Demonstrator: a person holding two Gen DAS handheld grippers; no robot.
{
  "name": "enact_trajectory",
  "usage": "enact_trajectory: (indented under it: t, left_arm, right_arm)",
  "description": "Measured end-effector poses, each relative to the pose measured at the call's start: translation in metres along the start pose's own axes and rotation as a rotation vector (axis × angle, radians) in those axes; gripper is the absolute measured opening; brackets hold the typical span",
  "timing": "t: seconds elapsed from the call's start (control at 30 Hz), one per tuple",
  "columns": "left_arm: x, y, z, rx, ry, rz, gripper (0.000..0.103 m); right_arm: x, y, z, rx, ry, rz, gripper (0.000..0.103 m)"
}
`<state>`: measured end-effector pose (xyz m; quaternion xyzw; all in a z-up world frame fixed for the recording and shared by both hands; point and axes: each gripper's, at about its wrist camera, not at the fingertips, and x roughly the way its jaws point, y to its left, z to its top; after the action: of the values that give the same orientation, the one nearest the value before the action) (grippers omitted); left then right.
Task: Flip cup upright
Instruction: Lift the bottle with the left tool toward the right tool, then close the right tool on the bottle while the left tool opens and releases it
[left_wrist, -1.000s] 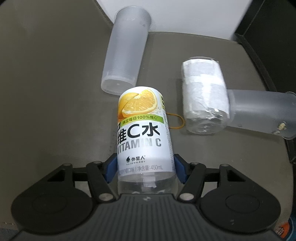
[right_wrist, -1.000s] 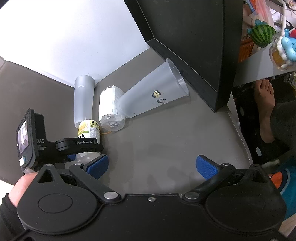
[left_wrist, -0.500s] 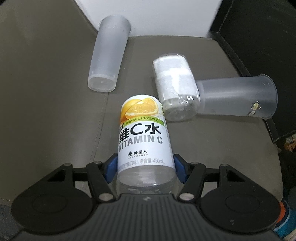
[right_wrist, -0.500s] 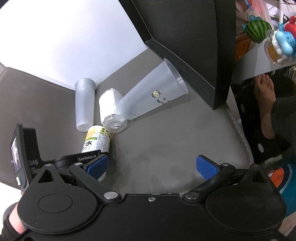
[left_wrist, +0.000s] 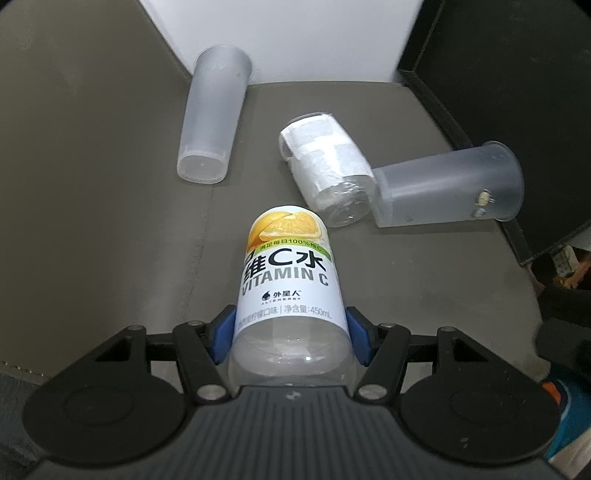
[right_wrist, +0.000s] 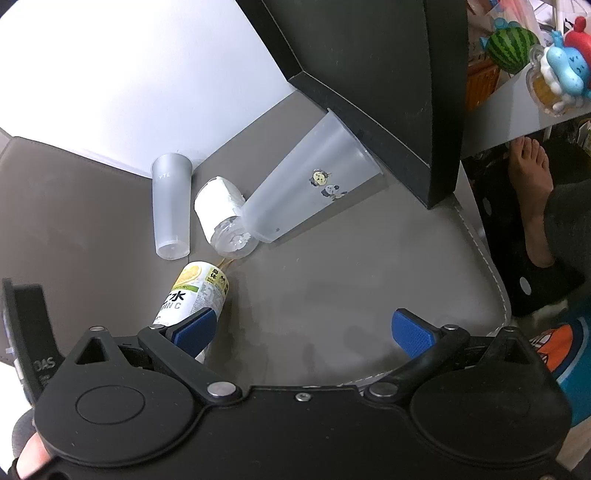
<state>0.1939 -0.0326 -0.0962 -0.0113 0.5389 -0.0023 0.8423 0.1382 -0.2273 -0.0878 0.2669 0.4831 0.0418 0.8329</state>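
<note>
My left gripper (left_wrist: 291, 338) is shut on a Vitamin C bottle-cup (left_wrist: 288, 273) with a white and orange label, its far end pointing away over the grey mat (left_wrist: 92, 221); it also shows in the right wrist view (right_wrist: 192, 295). A frosted cup (left_wrist: 212, 118) lies on its side at the back left. A white-wrapped clear cup (left_wrist: 325, 173) lies in the middle. A larger frosted cup (left_wrist: 450, 188) with a cartoon print lies at the right. My right gripper (right_wrist: 306, 328) is open and empty above the mat's near part.
A black box (right_wrist: 369, 74) stands at the back right, touching the large cup's rim. A white wall panel (right_wrist: 129, 81) lines the back. A yellow rubber band (right_wrist: 227, 263) lies by the wrapped cup. A bare foot (right_wrist: 532, 192) and toys sit beyond the right edge.
My left gripper has pulled the Vitamin C bottle-cup back toward the near side, away from the lying cups. The right gripper stays open and has drifted slightly.
</note>
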Motion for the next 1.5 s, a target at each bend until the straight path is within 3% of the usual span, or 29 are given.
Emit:
enact_trajectory:
  t: [0.83, 1.07, 1.4, 1.47, 1.5]
  left_arm:
    - [-0.066, -0.038, -0.024, 0.089, -0.046, -0.238, 0.061]
    - [-0.076, -0.045, -0.032, 0.121, -0.060, -0.269, 0.061]
    - [-0.091, -0.050, -0.041, 0.148, -0.075, -0.369, 0.061]
    - [-0.093, -0.052, -0.043, 0.158, -0.078, -0.378, 0.061]
    - [-0.093, -0.052, -0.043, 0.160, -0.075, -0.380, 0.061]
  right_arm:
    - [0.013, -0.017, -0.005, 0.212, 0.118, 0.160, 0.102]
    - [0.013, -0.023, -0.005, 0.255, 0.127, 0.189, 0.102]
    - [0.021, -0.034, -0.007, 0.397, 0.203, 0.296, 0.102]
    - [0.021, -0.033, -0.007, 0.401, 0.202, 0.303, 0.092]
    - [0.020, -0.034, -0.007, 0.406, 0.195, 0.305, 0.080]
